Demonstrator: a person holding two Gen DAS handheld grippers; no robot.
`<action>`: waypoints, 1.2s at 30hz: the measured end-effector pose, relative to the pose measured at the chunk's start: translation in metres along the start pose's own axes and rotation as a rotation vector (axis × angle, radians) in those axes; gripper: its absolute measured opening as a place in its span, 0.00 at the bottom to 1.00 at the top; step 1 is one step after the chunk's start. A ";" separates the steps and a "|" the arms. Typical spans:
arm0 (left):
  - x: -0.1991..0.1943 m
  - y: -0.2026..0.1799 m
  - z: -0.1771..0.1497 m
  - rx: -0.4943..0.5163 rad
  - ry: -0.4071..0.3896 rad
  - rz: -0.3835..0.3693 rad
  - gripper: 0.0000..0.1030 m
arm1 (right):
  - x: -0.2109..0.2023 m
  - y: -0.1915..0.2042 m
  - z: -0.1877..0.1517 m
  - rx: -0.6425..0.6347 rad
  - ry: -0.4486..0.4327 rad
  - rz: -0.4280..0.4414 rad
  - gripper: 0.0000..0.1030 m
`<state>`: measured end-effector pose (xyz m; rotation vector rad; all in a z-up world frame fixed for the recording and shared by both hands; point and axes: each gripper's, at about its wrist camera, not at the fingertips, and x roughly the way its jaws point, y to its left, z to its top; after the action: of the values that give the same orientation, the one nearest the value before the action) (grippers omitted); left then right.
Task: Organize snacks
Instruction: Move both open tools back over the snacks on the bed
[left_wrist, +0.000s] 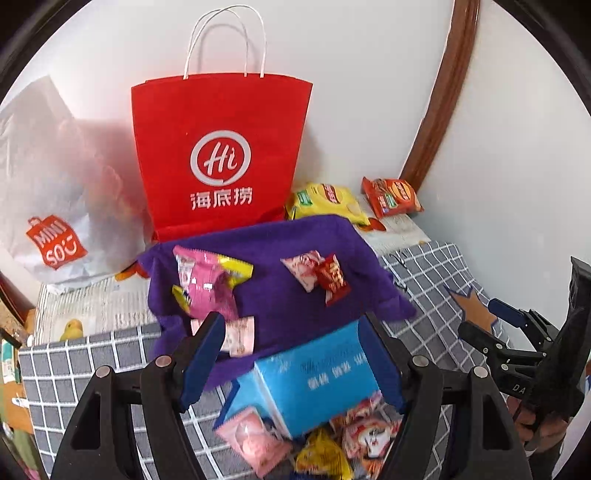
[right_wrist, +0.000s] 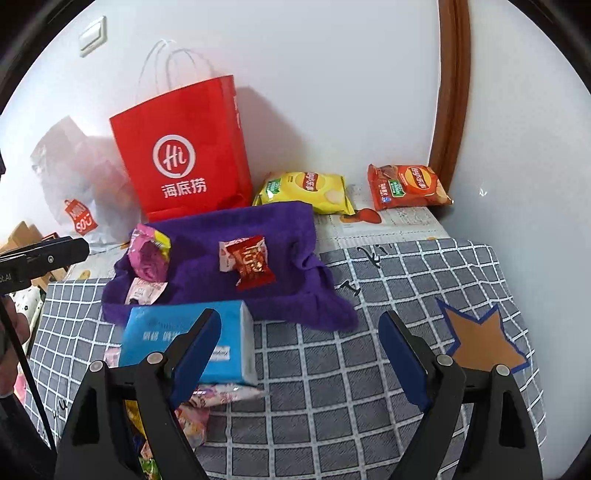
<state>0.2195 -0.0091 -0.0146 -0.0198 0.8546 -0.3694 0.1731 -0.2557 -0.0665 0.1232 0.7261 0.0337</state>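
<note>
A purple towel (left_wrist: 280, 295) lies on the table with small snack packets on it: a pink and yellow packet (left_wrist: 207, 284), a red candy (left_wrist: 332, 278) and a pale pink packet (left_wrist: 240, 336). A blue tissue pack (left_wrist: 314, 376) sits in front of it, between the fingers of my open left gripper (left_wrist: 295, 354), over a pile of loose snacks (left_wrist: 332, 443). My right gripper (right_wrist: 299, 354) is open and empty above the checked cloth, right of the tissue pack (right_wrist: 192, 343). The towel (right_wrist: 221, 266) and the red candy (right_wrist: 251, 262) also show there.
A red paper bag (left_wrist: 221, 155) and a white Miniso bag (left_wrist: 55, 192) stand against the back wall. A yellow chip bag (right_wrist: 306, 190) and a red chip bag (right_wrist: 406, 186) lie at the back right. A checked cloth (right_wrist: 369, 369) covers the table. A brown star (right_wrist: 480, 343) marks it.
</note>
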 end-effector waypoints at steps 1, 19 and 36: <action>-0.002 0.000 -0.004 0.002 -0.001 -0.003 0.71 | -0.002 0.001 -0.004 -0.001 -0.008 0.010 0.84; -0.030 0.001 -0.052 0.011 0.007 0.015 0.71 | -0.036 0.023 -0.036 -0.032 -0.044 0.062 0.84; -0.040 0.006 -0.095 -0.075 -0.002 0.049 0.70 | -0.019 0.020 -0.063 -0.062 0.000 0.075 0.84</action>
<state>0.1272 0.0223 -0.0490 -0.0685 0.8650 -0.2914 0.1175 -0.2313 -0.0977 0.0910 0.7192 0.1280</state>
